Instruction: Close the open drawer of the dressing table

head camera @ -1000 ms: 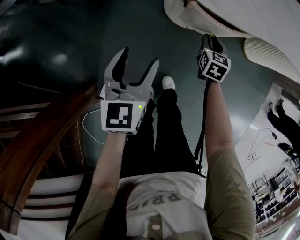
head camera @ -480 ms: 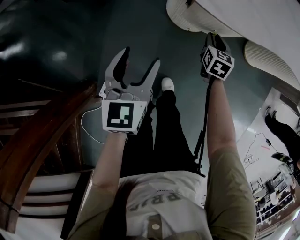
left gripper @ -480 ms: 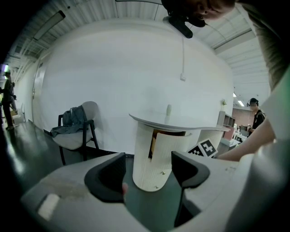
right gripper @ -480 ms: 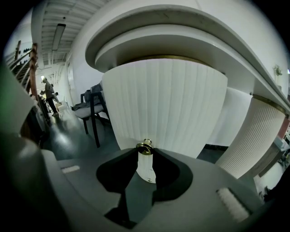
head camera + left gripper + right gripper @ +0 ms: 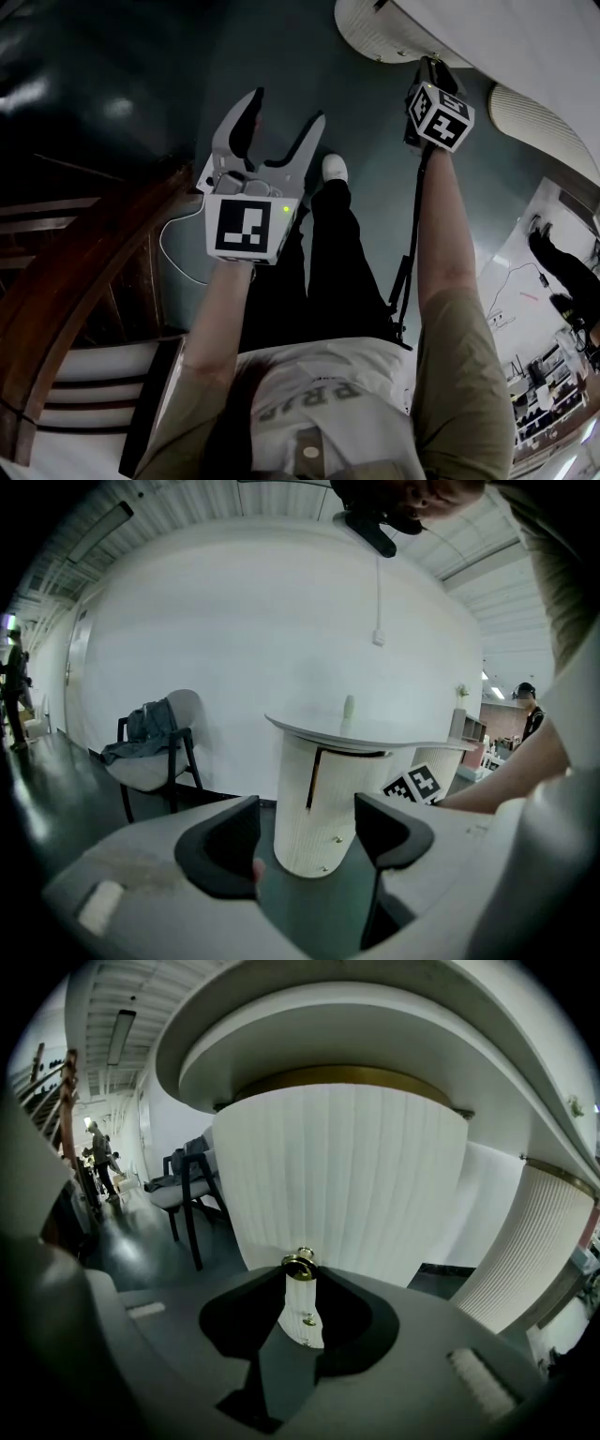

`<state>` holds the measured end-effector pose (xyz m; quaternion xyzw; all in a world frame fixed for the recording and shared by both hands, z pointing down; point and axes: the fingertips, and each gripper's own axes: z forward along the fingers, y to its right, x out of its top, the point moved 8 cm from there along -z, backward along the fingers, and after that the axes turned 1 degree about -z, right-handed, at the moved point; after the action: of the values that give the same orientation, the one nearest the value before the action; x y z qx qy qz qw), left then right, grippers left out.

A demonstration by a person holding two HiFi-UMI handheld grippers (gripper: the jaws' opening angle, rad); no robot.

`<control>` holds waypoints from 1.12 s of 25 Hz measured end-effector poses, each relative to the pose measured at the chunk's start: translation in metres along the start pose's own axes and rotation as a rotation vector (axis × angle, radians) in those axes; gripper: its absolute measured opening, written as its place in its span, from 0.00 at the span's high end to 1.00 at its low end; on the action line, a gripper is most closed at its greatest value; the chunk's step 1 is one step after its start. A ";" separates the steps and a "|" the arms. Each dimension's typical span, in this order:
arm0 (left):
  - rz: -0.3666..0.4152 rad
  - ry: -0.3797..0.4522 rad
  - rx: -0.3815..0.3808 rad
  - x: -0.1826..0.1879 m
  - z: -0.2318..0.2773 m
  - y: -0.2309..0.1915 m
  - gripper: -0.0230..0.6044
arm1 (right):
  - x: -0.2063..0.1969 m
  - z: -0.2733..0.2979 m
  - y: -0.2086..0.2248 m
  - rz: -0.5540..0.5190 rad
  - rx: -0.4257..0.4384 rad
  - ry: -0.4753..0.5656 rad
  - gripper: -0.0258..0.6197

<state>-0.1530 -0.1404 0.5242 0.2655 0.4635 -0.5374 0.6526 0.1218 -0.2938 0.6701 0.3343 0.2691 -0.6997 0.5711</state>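
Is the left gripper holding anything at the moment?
No, the left gripper has its jaws standing apart with nothing between them.

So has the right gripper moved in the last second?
Yes. In the head view the right gripper, closed on the gold knob, has edged up, away from the white shoe, toward the dressing table.
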 end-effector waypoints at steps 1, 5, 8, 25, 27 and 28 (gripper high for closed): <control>-0.004 -0.001 0.001 -0.001 0.001 0.000 0.43 | 0.001 0.001 0.000 0.001 0.000 0.002 0.80; -0.013 0.000 0.002 0.000 0.003 0.000 0.43 | 0.004 0.004 0.000 0.006 -0.001 0.007 0.80; -0.017 0.000 0.003 0.003 0.009 0.003 0.43 | 0.006 0.007 0.003 0.011 0.001 0.010 0.80; 0.054 0.015 -0.039 0.015 0.038 0.008 0.43 | 0.010 0.022 0.009 0.050 0.000 -0.007 0.80; 0.054 0.016 -0.040 0.017 0.040 0.009 0.43 | 0.003 0.025 0.014 0.077 -0.055 -0.046 0.96; 0.036 0.014 -0.034 0.017 0.040 0.010 0.43 | 0.001 0.026 0.017 0.092 -0.078 -0.049 0.96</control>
<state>-0.1313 -0.1792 0.5246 0.2664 0.4724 -0.5154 0.6635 0.1346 -0.3175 0.6858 0.3065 0.2666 -0.6696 0.6218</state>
